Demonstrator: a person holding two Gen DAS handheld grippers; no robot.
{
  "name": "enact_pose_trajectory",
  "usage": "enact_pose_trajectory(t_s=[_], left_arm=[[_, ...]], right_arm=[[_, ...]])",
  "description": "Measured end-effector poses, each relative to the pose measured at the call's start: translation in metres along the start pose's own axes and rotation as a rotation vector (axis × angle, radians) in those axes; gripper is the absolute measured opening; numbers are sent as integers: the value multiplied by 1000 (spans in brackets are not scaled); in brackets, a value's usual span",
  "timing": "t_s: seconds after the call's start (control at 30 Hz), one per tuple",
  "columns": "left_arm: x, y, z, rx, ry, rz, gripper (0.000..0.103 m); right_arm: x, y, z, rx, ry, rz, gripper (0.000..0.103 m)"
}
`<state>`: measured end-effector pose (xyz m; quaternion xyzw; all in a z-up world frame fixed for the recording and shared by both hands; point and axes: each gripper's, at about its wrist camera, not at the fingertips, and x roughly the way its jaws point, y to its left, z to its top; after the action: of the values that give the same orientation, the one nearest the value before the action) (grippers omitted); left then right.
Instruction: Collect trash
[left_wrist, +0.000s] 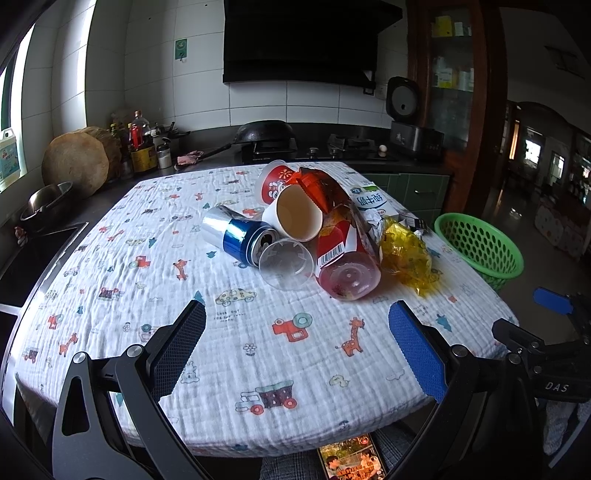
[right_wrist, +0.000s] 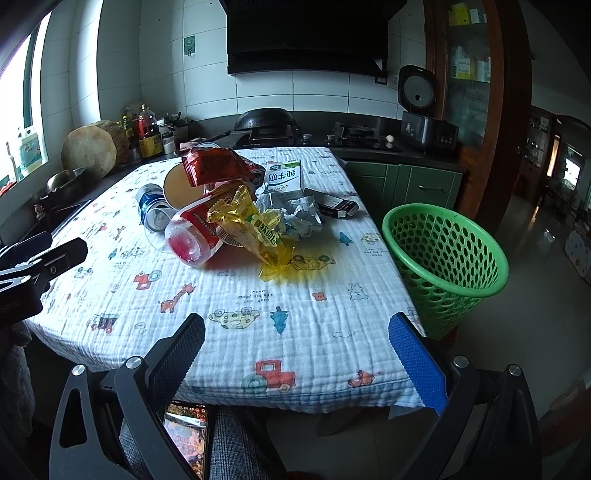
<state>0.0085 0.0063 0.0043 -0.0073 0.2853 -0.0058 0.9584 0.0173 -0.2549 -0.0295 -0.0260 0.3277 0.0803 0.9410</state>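
Observation:
A heap of trash lies mid-table: a blue can (left_wrist: 240, 234), a clear plastic cup (left_wrist: 286, 263), a paper cup (left_wrist: 297, 212), a red-labelled bottle (left_wrist: 345, 258), a yellow wrapper (left_wrist: 404, 254), a milk carton (left_wrist: 371, 201) and a red printed cup (left_wrist: 275, 181). The right wrist view shows the bottle (right_wrist: 194, 236), yellow wrapper (right_wrist: 255, 225), red wrapper (right_wrist: 212, 166), milk carton (right_wrist: 284, 177), crumpled paper (right_wrist: 301, 218) and a small dark box (right_wrist: 338, 206). My left gripper (left_wrist: 297, 332) is open and empty before the heap. My right gripper (right_wrist: 297, 332) is open and empty over the table's near edge.
A green perforated basket (right_wrist: 443, 258) stands on the floor right of the table, also in the left wrist view (left_wrist: 480, 245). A printed cloth (right_wrist: 295, 295) covers the table. A kitchen counter with a wok (left_wrist: 264, 131), bottles and a rice cooker runs behind. A phone (right_wrist: 186, 435) lies on a lap below.

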Motion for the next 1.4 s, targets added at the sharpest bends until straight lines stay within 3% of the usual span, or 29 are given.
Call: enact_pose_trajectory(t_s=[0.73,0.93,1.2,1.33,1.4], left_arm=[[22,15,15,2,21,16,98],[29,28,24,-14,20,16,98],[44,37,33,-13,33,22,98],[53,40,35,-25,48,20,97],[56,40,37,-26,52,16,95]], right_arm=[[23,4,23,-32,7,33,97],[46,1,37,-17,33,107,97],[86,-15,63,94,108,238,96],[93,-5,71,30,101,274,94],[99,3,74,-26,105,284,85]])
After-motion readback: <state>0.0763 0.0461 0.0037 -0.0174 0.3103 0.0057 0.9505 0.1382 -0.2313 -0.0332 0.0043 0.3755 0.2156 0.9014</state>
